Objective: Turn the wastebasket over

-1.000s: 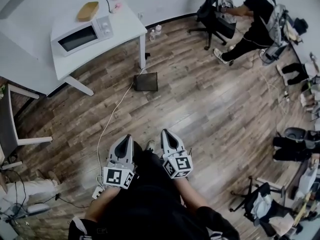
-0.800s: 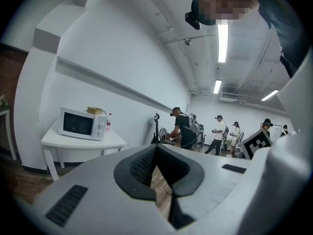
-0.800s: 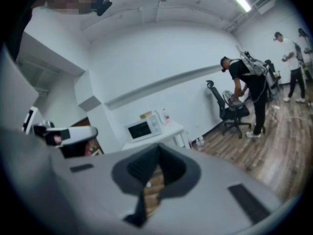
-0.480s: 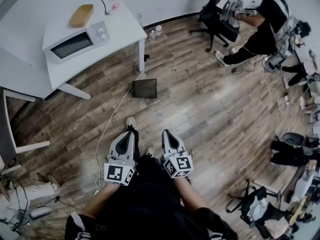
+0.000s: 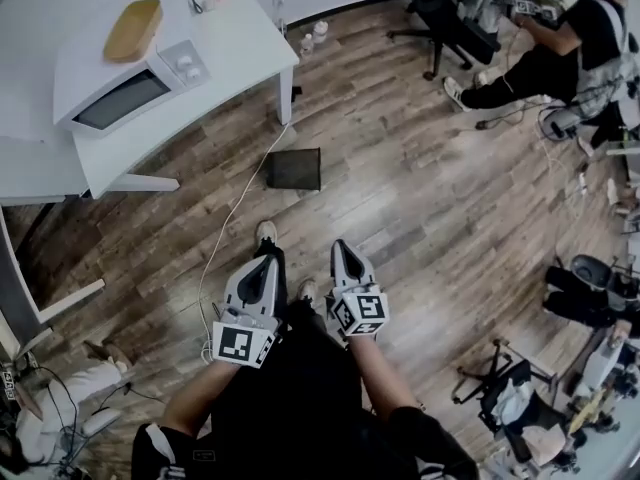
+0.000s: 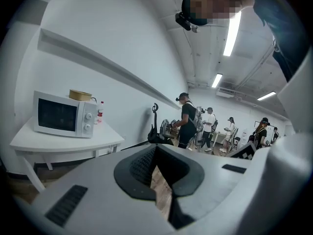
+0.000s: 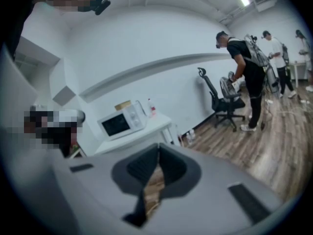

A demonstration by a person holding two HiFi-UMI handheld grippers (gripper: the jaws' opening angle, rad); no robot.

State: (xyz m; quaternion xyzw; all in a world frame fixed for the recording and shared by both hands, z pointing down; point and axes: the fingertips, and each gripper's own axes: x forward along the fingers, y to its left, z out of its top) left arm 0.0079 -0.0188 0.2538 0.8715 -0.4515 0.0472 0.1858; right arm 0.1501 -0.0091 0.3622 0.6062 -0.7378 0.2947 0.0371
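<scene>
The left claw [image 5: 266, 256] and the right claw [image 5: 343, 248] are both held out low in front of the person, side by side and apart. Each has its jaws closed to a thin slit with nothing between them; only floorboards show through the gap in each gripper view. Neither is anywhere near the task's thing yet.

The wastebasket [image 5: 295, 168] is a dark, boxy bin on the wooden floor [image 5: 420, 208], well ahead of the claws. It sits just beside the leg of the white surface [image 5: 235, 53] that carries the microwave [image 5: 120, 83]. From the head view I cannot tell for certain whether it is upright or already tipped. A white cable [image 5: 226, 230] runs along the floor from near the person's shoe [image 5: 265, 233] up past the bin's left edge.

By my reading this is the approach, with the turning not begun. Several things could go wrong from here:

- The cable lies in the walking line — a foot could catch it and drag or knock the bin.
- The jaws must be spread before contact; shut, they would only shove the bin.
- A light bin on smooth boards may skid away rather than tip.
- The surface's leg stands close — the bin could jam against it mid-turn.
</scene>
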